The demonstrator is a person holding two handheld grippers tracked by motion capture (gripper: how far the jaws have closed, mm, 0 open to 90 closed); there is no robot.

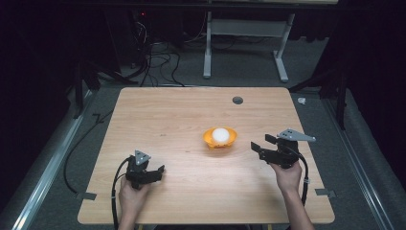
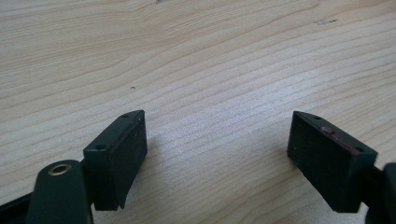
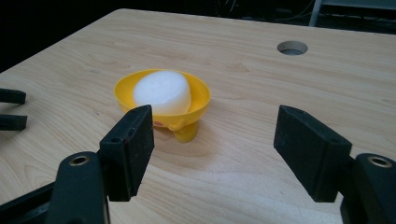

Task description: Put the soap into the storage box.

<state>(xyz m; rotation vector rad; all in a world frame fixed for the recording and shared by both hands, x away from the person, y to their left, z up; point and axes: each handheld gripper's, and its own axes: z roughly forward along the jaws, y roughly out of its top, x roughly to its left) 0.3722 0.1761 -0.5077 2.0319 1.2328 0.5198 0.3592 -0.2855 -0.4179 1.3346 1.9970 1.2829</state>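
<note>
- Yellow bowl (image 1: 219, 139) with a white rounded lump (image 1: 220, 134) inside, a little right of the tabletop (image 1: 158, 115) centre, nearer the right gripper than the left.
- Seen from the right gripper view: bowl (image 3: 198, 100) upright on a small yellow foot, white lump (image 3: 162, 92) filling most of it and rising above the rim.
- Right gripper (image 1: 261, 145) near the right edge, held in a hand (image 1: 288, 176), jaws spread wide with nothing between them, pointed left toward the bowl yet well apart from it; bare wood all the way across that gap.
- In its own view, right gripper (image 3: 214, 149) likewise released, bowl just beyond the left jaw.
- Left gripper (image 1: 161, 169) near the front left part of the tabletop, held in the other hand (image 1: 130, 197), tips aimed right; in its own view, left gripper (image 2: 217, 151) released, jaws wide apart over bare wood grain, nothing grasped.
- Broad open stretch of wood between the two grippers and along the front edge.
- Round grommet hole (image 1: 237, 100) near the far edge, behind and slightly right of the bowl; also visible at upper right of the right gripper view (image 3: 292, 47).
- Far half of the tabletop bare apart from that hole; left and far edges well away from the bowl.
- Beyond the far edge: grey floor, tangled cables (image 1: 155, 52), and a white frame (image 1: 246, 33).
</note>
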